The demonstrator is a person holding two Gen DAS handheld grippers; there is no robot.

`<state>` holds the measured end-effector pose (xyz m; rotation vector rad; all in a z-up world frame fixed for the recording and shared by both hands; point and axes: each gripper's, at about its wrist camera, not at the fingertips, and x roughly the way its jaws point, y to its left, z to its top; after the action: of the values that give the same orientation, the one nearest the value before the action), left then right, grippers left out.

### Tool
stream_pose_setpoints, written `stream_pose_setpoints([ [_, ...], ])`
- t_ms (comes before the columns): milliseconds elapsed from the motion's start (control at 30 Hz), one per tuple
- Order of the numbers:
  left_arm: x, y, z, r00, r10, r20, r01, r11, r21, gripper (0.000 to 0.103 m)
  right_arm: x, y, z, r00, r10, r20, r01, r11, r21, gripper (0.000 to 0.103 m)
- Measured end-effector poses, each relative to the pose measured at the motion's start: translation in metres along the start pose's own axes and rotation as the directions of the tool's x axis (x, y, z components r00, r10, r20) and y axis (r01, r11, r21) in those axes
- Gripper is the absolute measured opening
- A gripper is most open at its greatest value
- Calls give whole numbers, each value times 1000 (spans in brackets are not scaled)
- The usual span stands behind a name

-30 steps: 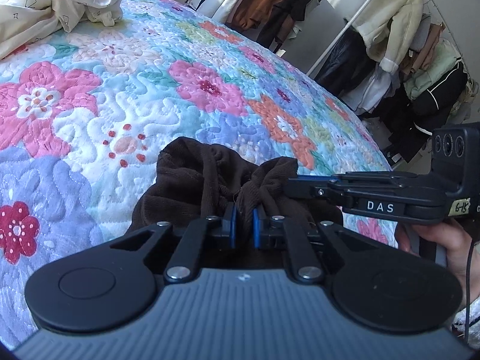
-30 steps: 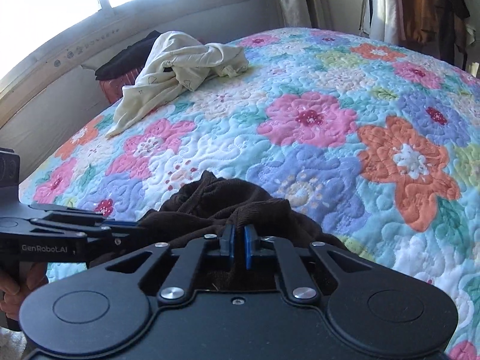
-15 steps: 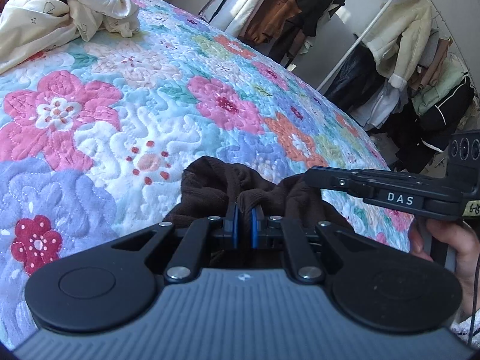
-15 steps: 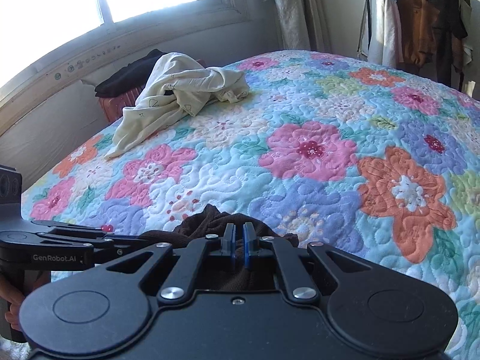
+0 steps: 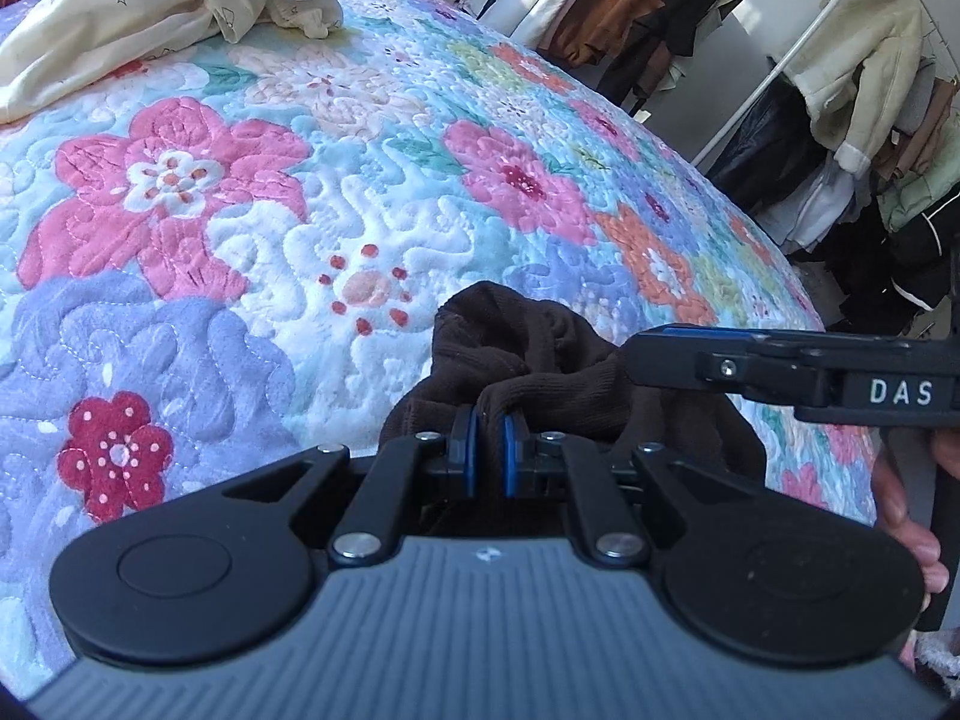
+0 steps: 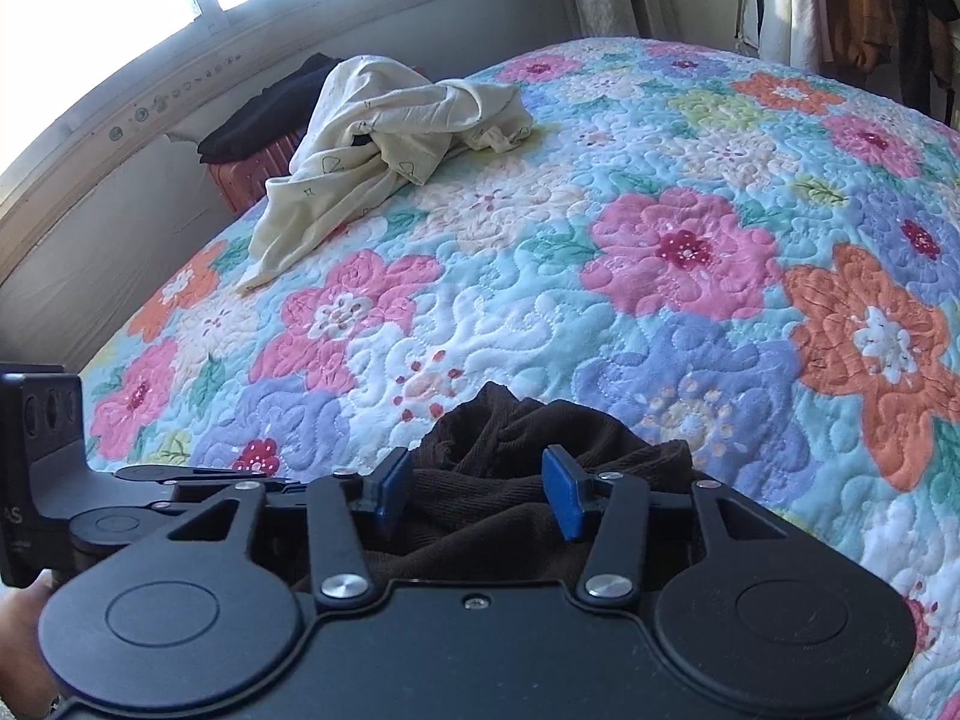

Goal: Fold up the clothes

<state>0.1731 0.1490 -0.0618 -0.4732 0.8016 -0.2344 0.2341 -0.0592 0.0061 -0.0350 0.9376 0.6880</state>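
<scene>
A dark brown knit garment [image 5: 540, 360] lies bunched at the near edge of the floral quilt [image 5: 360, 228]. My left gripper [image 5: 487, 450] is shut on a fold of it. My right gripper [image 6: 477, 495] is open, its blue pads [image 6: 564, 495] apart over the same brown garment [image 6: 510, 480], not holding it. The right gripper also shows from the side in the left wrist view [image 5: 678, 354], level over the garment. The left gripper shows at the left edge of the right wrist view [image 6: 150, 501].
A crumpled cream garment [image 6: 384, 144] lies at the far side of the quilt [image 6: 660, 300], also in the left wrist view [image 5: 150, 18]. A black cloth on a red case [image 6: 264, 138] stands by the window wall. A rack of hanging coats [image 5: 864, 90] stands beyond the bed.
My right gripper has opened and let go of the brown garment. My left gripper stays shut on it. Both have moved a little forward over the quilt.
</scene>
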Motion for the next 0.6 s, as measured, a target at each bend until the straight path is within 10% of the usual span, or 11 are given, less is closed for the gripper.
stream_pose_setpoints([
  [400, -6, 14, 0, 1000, 21, -6, -21, 999, -36, 10, 65, 4, 2, 982, -11, -188, 11, 1000, -1, 57],
  [467, -6, 17, 0, 999, 38, -8, -39, 999, -34, 10, 71, 3, 3, 983, -20, -184, 9, 998, -57, 20],
  [600, -9, 23, 0, 999, 46, -13, -46, 998, -51, 10, 64, 4, 2, 994, -17, -104, 8, 996, -85, 13],
])
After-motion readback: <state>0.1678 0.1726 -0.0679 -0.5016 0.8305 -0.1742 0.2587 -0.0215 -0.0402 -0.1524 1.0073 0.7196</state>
